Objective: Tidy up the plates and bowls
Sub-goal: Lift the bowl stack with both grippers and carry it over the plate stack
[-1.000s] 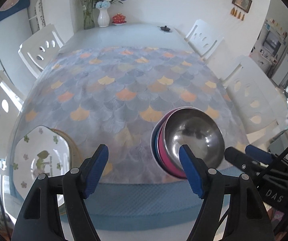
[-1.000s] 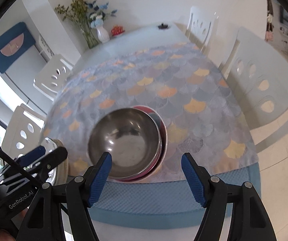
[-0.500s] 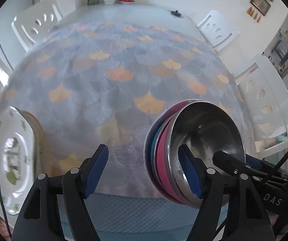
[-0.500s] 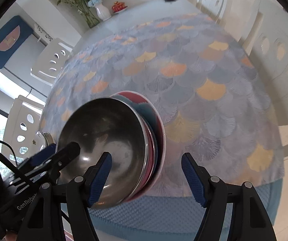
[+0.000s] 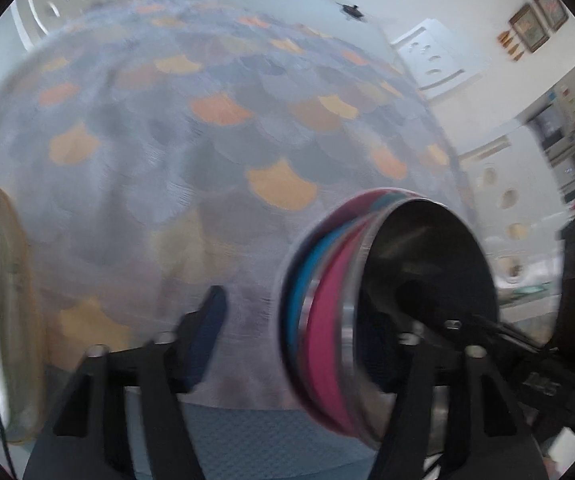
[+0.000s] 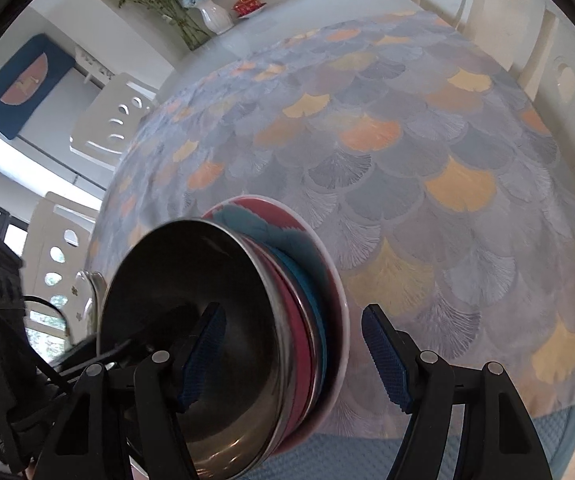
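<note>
Tablecloth (image 6: 427, 168) in a grey and orange fan print covered most of the table; white chairs (image 6: 107, 128) and a flower vase (image 6: 215, 16) sat upper left. Lower centre, the stacked bowls (image 6: 223, 320) stood between both closing grippers' jaws: left gripper (image 5: 287, 332), right gripper (image 6: 293, 354), neither visibly pressing.

Bowl stack (image 6: 247, 340) blocking the near edge, tablecloth (image 6: 427, 168) beyond open, vase (image 6: 215, 16) far back
</note>
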Demonstrator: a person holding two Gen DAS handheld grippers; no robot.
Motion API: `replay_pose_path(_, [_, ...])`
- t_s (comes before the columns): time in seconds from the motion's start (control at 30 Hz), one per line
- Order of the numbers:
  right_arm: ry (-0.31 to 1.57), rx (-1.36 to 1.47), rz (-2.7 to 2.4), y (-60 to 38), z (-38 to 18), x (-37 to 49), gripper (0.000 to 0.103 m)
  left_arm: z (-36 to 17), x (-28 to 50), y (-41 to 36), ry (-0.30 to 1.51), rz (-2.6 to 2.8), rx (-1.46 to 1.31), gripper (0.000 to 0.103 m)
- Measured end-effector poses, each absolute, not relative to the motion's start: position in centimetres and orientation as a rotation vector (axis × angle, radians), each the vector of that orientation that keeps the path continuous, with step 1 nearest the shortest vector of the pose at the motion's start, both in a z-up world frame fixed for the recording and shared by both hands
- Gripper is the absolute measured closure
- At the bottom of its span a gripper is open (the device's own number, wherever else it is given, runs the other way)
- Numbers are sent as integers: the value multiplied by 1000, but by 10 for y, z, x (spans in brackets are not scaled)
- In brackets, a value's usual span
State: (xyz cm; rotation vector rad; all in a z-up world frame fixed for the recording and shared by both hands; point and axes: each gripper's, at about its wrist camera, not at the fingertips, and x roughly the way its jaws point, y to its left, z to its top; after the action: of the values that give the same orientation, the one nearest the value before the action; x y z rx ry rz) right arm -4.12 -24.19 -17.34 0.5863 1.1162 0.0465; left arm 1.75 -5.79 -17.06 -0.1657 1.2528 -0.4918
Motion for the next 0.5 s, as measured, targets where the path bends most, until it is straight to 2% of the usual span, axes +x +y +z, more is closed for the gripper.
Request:
replay_pose_path(0.03, [1132, 602, 55, -242, -177, -40, 52, -171, 17, -60, 1258, -516, -182, 63])
replay_pose_path(0.07, [1140, 605, 52, -243, -180, -40, 54, -171, 16, -63, 1256, -537, -182, 66])
replay_pose_path(0.33, [1111, 587, 62, -241, -181, -43, 56, -169, 15, -66, 1240, -546, -178, 67])
replay_pose_path(0.5, [1108, 593, 75, -245, -182, -43, 56, -172, 18, -55, 1268, -569, -283, 68])
